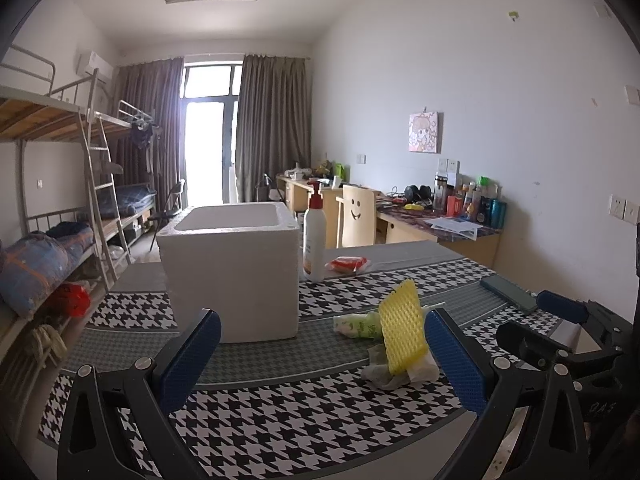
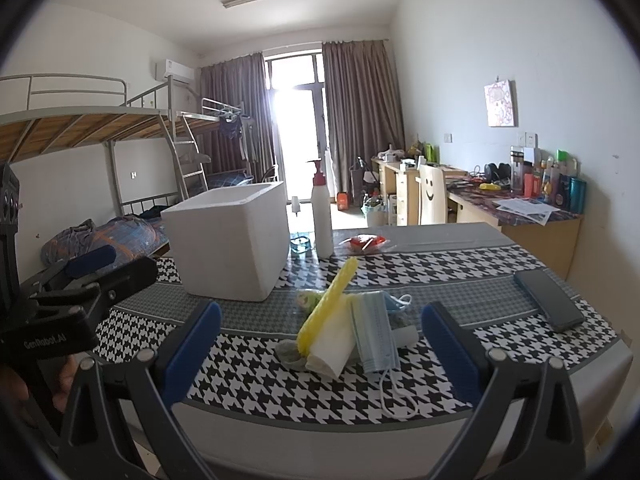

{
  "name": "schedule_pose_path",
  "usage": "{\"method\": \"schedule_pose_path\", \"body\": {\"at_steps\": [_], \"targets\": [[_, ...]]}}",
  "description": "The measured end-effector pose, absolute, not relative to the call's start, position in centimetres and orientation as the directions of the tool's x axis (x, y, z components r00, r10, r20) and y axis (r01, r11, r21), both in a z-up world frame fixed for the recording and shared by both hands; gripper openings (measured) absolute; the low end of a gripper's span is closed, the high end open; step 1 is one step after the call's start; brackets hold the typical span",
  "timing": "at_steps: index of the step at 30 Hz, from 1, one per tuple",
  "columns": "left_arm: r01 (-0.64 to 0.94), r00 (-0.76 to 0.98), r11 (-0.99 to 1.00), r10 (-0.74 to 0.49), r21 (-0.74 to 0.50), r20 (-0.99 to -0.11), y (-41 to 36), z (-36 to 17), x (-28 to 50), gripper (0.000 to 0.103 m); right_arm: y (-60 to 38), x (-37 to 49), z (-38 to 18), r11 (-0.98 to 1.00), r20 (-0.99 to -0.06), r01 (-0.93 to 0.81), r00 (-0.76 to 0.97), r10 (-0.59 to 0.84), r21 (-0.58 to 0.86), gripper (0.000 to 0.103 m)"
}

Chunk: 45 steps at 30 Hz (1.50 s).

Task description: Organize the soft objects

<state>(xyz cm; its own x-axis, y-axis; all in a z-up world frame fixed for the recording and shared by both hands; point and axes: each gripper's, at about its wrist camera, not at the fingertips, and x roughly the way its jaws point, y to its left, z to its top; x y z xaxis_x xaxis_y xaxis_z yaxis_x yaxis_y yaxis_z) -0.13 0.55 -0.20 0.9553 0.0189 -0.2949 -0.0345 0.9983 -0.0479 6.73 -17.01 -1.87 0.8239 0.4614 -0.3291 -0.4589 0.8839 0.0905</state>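
Observation:
A heap of soft items lies on the houndstooth table: a yellow foam net sleeve (image 1: 401, 326) (image 2: 327, 304) standing tilted, white tissue (image 1: 402, 372) (image 2: 332, 354), a green-printed packet (image 1: 357, 325) and a blue face mask (image 2: 374, 330). A white foam box (image 1: 234, 268) (image 2: 230, 236), open at the top, stands behind and to the left. My left gripper (image 1: 320, 360) is open, low over the table, with the heap just inside its right finger. My right gripper (image 2: 320, 352) is open with the heap between and ahead of its fingers, nothing held.
A pump bottle (image 1: 314, 240) (image 2: 322, 212) and a red-and-clear packet (image 1: 347, 265) (image 2: 365, 242) sit behind the box. A dark phone (image 1: 508, 293) (image 2: 548, 300) lies at the right. Bunk beds stand left, desks along the right wall.

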Motion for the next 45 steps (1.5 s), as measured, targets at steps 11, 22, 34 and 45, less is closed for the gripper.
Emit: {"method": "schedule_pose_path", "body": {"at_steps": [11,22,34,45], "targets": [[-0.040,0.955,0.999,0.028,-0.037,-0.296,0.3,-0.1,0.0,0.102,-16.8,6.6,-1.9,0.883,-0.329,-0.462,0.824,0.462,0.083,0.102],[-0.021,0.950,0.999,0.008,-0.040,-0.311,0.3,-0.1,0.5,0.102,-16.9,6.9,-1.9,0.885,-0.334,-0.458,0.823,0.459,0.086,0.102],[-0.003,0.942,0.999,-0.013,-0.048,-0.335,0.1,-0.4,1.6,0.102,-17.1,7.9,-1.8,0.890,-0.346,-0.447,0.824,0.449,0.092,0.102],[0.031,0.922,0.998,-0.051,-0.060,-0.384,-0.3,-1.1,4.0,0.102,-17.6,9.8,-2.5,0.901,-0.397,-0.420,0.814,0.425,0.104,0.102]]}}
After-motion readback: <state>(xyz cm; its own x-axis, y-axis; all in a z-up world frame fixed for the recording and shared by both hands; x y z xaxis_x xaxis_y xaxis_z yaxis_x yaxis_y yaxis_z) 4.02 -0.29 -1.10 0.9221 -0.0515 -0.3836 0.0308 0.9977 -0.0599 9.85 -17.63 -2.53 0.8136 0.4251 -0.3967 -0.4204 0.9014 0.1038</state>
